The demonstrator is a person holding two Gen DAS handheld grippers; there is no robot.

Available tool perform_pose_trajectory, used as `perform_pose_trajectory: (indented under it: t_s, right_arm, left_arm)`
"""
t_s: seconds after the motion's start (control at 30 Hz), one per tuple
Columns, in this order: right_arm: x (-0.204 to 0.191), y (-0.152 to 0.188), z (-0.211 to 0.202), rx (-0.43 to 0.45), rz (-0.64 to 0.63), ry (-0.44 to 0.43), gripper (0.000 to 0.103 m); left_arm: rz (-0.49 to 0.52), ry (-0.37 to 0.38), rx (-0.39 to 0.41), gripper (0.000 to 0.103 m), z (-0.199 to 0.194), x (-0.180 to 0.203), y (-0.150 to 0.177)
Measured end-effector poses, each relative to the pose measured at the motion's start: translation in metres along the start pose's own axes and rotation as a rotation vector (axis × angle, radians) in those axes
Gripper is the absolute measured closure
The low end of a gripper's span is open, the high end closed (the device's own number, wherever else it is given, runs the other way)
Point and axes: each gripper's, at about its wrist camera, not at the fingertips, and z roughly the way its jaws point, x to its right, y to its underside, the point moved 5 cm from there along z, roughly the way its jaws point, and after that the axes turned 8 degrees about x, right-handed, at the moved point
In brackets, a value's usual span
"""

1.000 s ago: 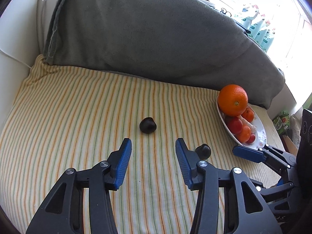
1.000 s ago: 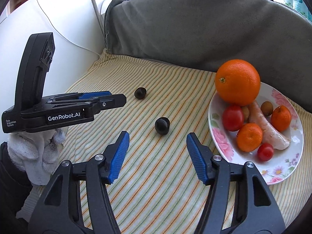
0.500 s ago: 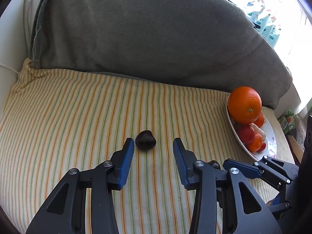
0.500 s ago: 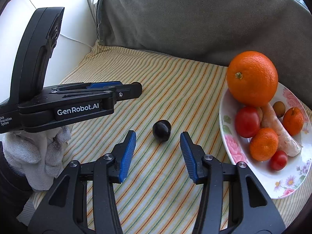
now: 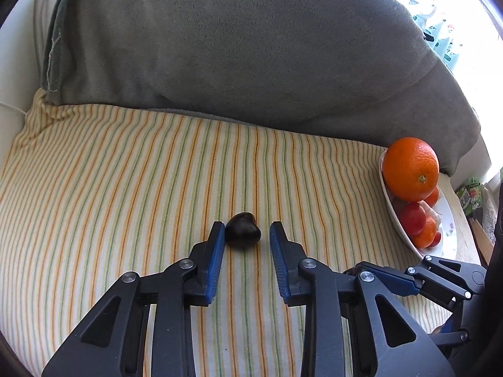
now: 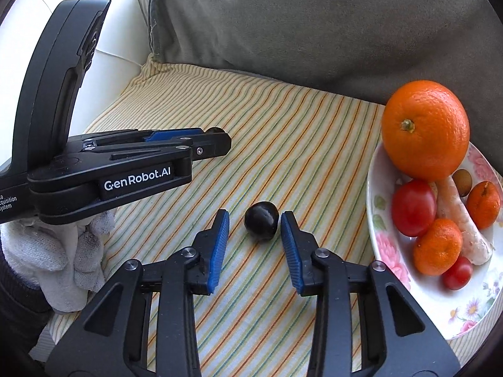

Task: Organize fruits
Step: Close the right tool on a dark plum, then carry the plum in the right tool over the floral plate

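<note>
Two dark, near-black fruits lie on the striped cloth. In the left wrist view one dark fruit point(image 5: 243, 234) sits between the tips of my open left gripper point(image 5: 246, 235), against the left pad. In the right wrist view the other dark fruit point(image 6: 262, 224) sits between the tips of my open right gripper point(image 6: 254, 224), close to the right pad. A floral plate point(image 6: 382, 220) at the right holds a big orange point(image 6: 426, 128), a tomato point(image 6: 413, 207), small mandarins, a cherry tomato and a pale root. The plate also shows in the left wrist view point(image 5: 391, 207).
A grey cushion point(image 5: 251, 47) lies along the back of the striped cloth point(image 5: 125, 188). A white wall and cable are at the far left point(image 6: 110, 62). The left gripper's body point(image 6: 125, 163) and gloved hand cross the right wrist view at the left.
Both grippers have moved forward and down. Each now has a dark fruit between its fingertips, and both jaw gaps have narrowed.
</note>
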Motion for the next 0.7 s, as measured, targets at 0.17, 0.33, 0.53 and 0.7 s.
perform_pose_trajectory:
  t_s: [0.17, 0.33, 0.53, 0.7]
  right_arm:
    - [-0.001, 0.003, 0.002, 0.000, 0.004, 0.008, 0.078]
    - [0.000, 0.003, 0.001, 0.002, 0.011, 0.010, 0.081]
    - [0.000, 0.003, -0.003, 0.012, 0.014, -0.005, 0.081]
    - [0.000, 0.003, -0.016, 0.036, 0.026, -0.029, 0.081]
  left_arm:
    - [-0.012, -0.003, -0.005, 0.082, 0.002, 0.001, -0.002]
    - [-0.010, -0.006, -0.003, 0.082, 0.000, -0.003, -0.001]
    - [-0.016, 0.014, 0.011, 0.083, -0.012, 0.001, 0.000]
    - [0.003, 0.022, 0.042, 0.083, -0.030, 0.010, -0.002]
